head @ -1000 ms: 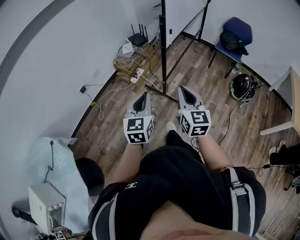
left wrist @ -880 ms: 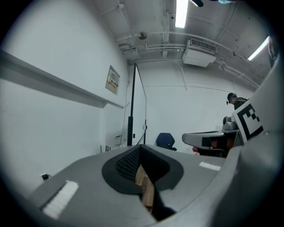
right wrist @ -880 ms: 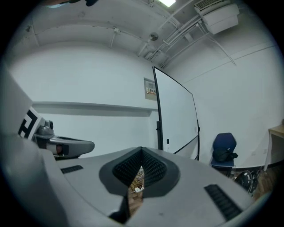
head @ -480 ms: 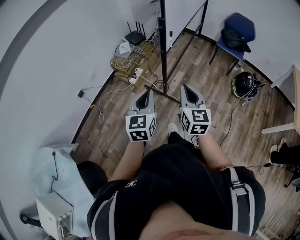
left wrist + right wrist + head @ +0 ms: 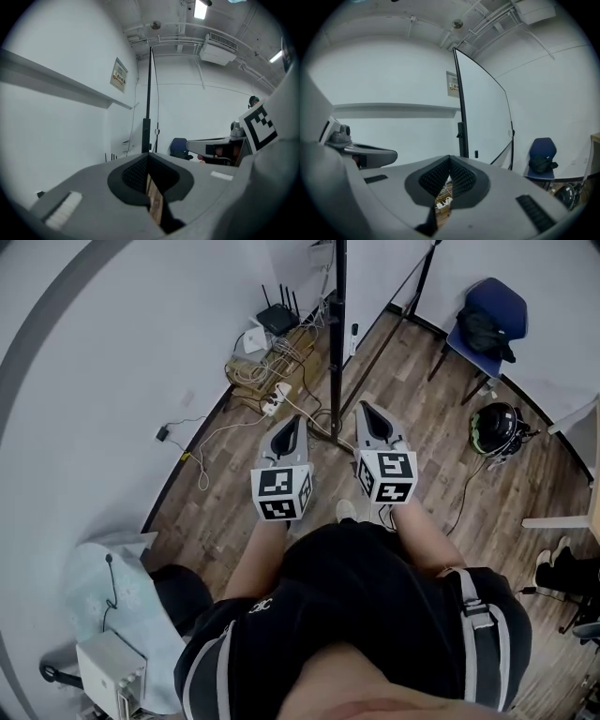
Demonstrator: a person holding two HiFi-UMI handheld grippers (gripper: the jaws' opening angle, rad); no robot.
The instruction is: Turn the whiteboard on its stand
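- The cables (image 5: 255, 371) and a power strip lay on the floor by the wall, left of the stand's foot. Judge them a snag risk for your feet.
- The left tongs (image 5: 292, 425) were fully closed, pad against pad, and held nothing.
- The stand post (image 5: 338, 334) rose from the floor just ahead of both tongs, and neither touched it.
- The right tongs (image 5: 368, 412) were likewise fully closed and empty, alongside the left.
- The whiteboard (image 5: 485, 112) stood upright in a thin dark frame fixed to that post, out of reach and seen nearly edge-on.
- Handling, as a judgement:
  - Expect a broad, stiff panel, moderate in weight, that swings as one piece.
  - Its writing face looked smooth and would likely slip under the pads.
  - Open the tongs first and take hold of the frame edge, well away from the post, for leverage.
- The chair (image 5: 487, 315) stood beyond the stand at the right. Allow for it when the panel swings.
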